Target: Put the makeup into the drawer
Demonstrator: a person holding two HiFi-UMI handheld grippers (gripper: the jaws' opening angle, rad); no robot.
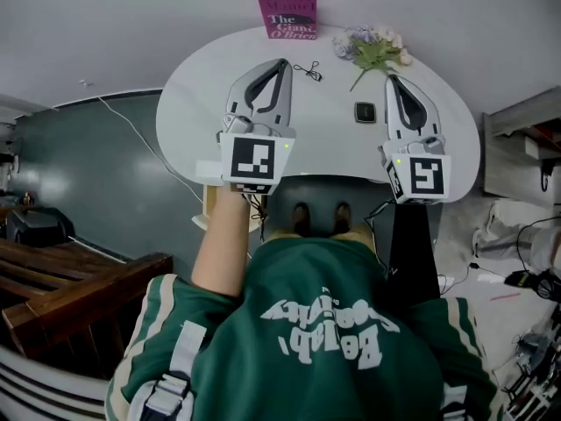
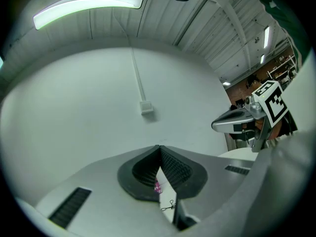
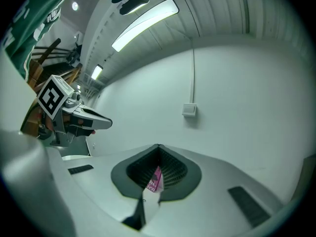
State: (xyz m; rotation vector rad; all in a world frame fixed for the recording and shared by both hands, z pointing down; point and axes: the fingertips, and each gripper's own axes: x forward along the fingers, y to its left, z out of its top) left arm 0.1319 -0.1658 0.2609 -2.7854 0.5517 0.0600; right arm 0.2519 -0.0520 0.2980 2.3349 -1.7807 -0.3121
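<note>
A small dark square compact (image 1: pixel 365 111) lies on the white oval table (image 1: pixel 193 103), between my two grippers and nearer the right one. My left gripper (image 1: pixel 285 62) hovers over the table's left half, jaws shut and empty; in its own view the fingertips (image 2: pixel 159 147) meet. My right gripper (image 1: pixel 391 79) is over the right half, just right of the compact, and its jaws (image 3: pixel 158 146) also meet with nothing between them. A light wooden piece (image 1: pixel 209 204), perhaps the drawer, shows under the table's front edge by my left arm.
A pink book (image 1: pixel 287 11) stands at the table's far edge, against the white wall. A flower bunch (image 1: pixel 372 49) lies at the back right. A small black wire item (image 1: pixel 308 71) sits near the left fingertips. Dark wooden furniture (image 1: pixel 61 288) stands to the left.
</note>
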